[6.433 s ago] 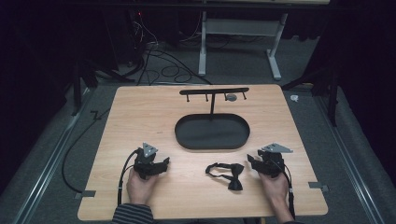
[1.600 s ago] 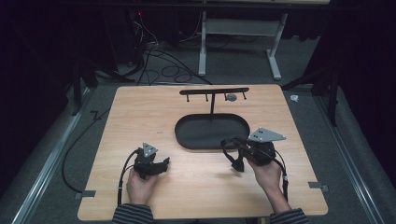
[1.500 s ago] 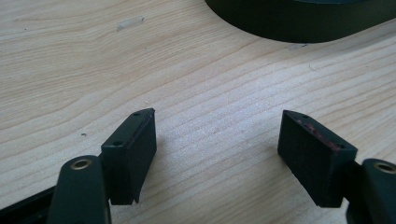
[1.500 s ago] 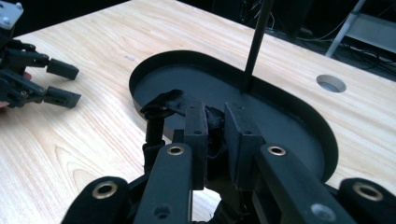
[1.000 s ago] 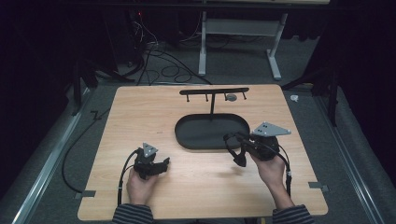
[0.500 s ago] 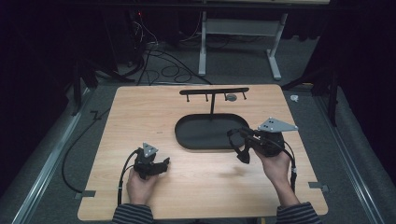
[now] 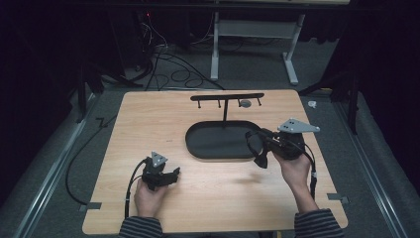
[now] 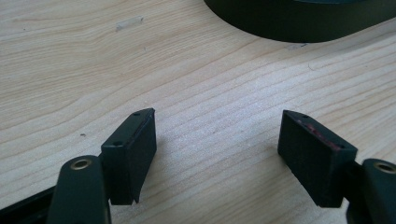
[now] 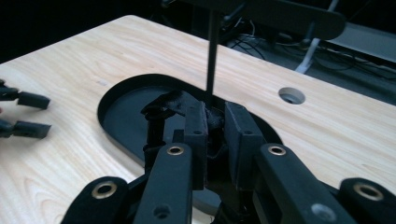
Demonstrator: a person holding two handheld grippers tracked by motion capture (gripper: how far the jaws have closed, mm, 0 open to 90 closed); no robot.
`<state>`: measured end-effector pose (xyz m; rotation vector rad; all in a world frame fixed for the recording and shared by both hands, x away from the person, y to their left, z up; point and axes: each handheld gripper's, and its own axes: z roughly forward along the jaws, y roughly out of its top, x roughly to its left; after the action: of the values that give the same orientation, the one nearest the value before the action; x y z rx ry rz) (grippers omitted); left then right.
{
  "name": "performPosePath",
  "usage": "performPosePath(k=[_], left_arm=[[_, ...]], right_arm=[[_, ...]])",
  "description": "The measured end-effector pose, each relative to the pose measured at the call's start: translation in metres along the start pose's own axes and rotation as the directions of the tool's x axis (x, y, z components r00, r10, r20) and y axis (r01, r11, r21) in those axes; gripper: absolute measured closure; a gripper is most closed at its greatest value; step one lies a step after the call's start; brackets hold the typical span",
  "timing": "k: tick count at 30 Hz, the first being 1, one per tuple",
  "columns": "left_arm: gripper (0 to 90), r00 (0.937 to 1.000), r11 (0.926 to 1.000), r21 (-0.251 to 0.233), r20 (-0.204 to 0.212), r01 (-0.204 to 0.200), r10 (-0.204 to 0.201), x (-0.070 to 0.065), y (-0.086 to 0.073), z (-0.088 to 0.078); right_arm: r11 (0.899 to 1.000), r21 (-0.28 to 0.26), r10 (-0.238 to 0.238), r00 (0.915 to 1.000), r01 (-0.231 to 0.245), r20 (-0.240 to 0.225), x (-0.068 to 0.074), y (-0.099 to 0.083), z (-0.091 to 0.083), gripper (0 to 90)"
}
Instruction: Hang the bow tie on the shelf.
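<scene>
A black bow tie (image 7: 257,148) hangs from my right gripper (image 7: 263,143), which is shut on it just above the right end of the black oval tray (image 7: 218,144). In the right gripper view the jaws (image 9: 215,122) pinch the dark fabric, and a loop of the bow tie (image 9: 161,106) droops to their left over the tray (image 9: 119,122). From the tray a thin post (image 9: 212,51) rises to a crossbar with hooks (image 7: 228,97). My left gripper (image 7: 171,174) rests open on the table near the front left, with bare wood between its pads (image 8: 135,149).
A small round hole (image 9: 292,95) sits in the tabletop behind the stand. Cables (image 7: 168,59) and a desk frame (image 7: 257,34) lie on the floor beyond the far edge. The left gripper's cable (image 7: 130,186) trails off the front edge.
My right gripper has picked the bow tie up off the front of the table and carried it away and to the right, to the tray's right end. The left gripper has stayed put.
</scene>
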<state>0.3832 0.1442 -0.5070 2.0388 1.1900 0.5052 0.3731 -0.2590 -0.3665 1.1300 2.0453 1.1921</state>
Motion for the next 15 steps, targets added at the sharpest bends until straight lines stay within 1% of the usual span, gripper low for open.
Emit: performPosePath(k=[2,3,5,7,8,10,15], left_arm=[[28.5,1.0,1.0,0.0,0.0,0.0,0.0,0.0,0.0,0.0],[28.5,1.0,1.0,0.0,0.001,0.0,0.0,0.0,0.0,0.0],[28.5,1.0,1.0,0.0,0.001,0.001,-0.001,0.0,0.0,0.0],[28.5,1.0,1.0,0.0,0.0,0.0,0.0,0.0,0.0,0.0],[28.5,1.0,1.0,0.0,0.0,0.0,0.0,0.0,0.0,0.0],[28.5,1.0,1.0,0.0,0.001,0.001,-0.001,0.0,0.0,0.0],[28.4,1.0,1.0,0.0,0.0,0.0,0.0,0.0,0.0,0.0]], right_arm=[[1.0,-0.013,0.009,0.9999,-0.009,0.006,-0.003,0.001,0.001,81.6],[1.0,-0.012,0.015,0.9997,-0.014,0.018,-0.005,0.002,0.001,81.6],[1.0,-0.013,0.017,0.9994,-0.016,0.03,-0.008,0.004,0.002,81.7],[0.999,-0.017,0.028,0.9989,-0.027,0.037,-0.012,0.006,0.002,81.7],[1.0,-0.019,0.024,0.9988,-0.023,0.043,-0.014,0.007,0.002,81.6],[0.999,-0.025,0.034,0.9981,-0.033,0.051,-0.016,0.009,0.002,81.6],[0.999,-0.025,0.038,0.9966,-0.036,0.074,-0.023,0.015,0.005,81.6]])
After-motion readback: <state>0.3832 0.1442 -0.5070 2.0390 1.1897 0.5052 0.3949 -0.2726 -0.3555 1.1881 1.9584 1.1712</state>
